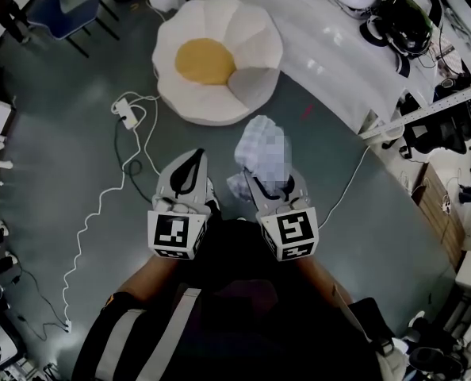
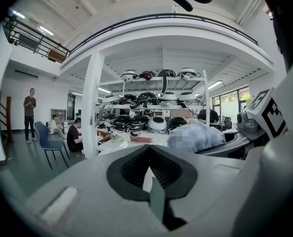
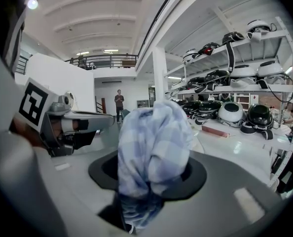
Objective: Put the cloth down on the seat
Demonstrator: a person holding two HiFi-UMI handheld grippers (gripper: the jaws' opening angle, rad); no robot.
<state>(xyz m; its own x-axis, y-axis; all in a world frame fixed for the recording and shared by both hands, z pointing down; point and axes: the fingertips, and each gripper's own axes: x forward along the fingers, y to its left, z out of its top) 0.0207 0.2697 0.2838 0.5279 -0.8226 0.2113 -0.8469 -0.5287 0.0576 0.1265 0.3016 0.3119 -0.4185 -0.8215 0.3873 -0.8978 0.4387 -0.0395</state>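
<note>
A flower-shaped floor seat (image 1: 217, 58), white petals round a yellow middle, lies on the grey floor ahead of me. A pale blue checked cloth (image 1: 261, 151) is bunched up in my right gripper (image 1: 255, 179), whose jaws are shut on it; the cloth is held in the air short of the seat and a little to its right. In the right gripper view the cloth (image 3: 154, 147) rises out of the jaws and fills the centre. My left gripper (image 1: 193, 161) is beside it on the left, shut, with nothing in it; its jaws meet at a point (image 2: 147, 154).
A white power strip (image 1: 126, 111) with a long white cable lies on the floor left of the seat. A white table (image 1: 338, 46) with helmets runs along the right, and a blue chair (image 1: 65, 14) stands far left. Shelves of helmets (image 2: 151, 102) stand beyond.
</note>
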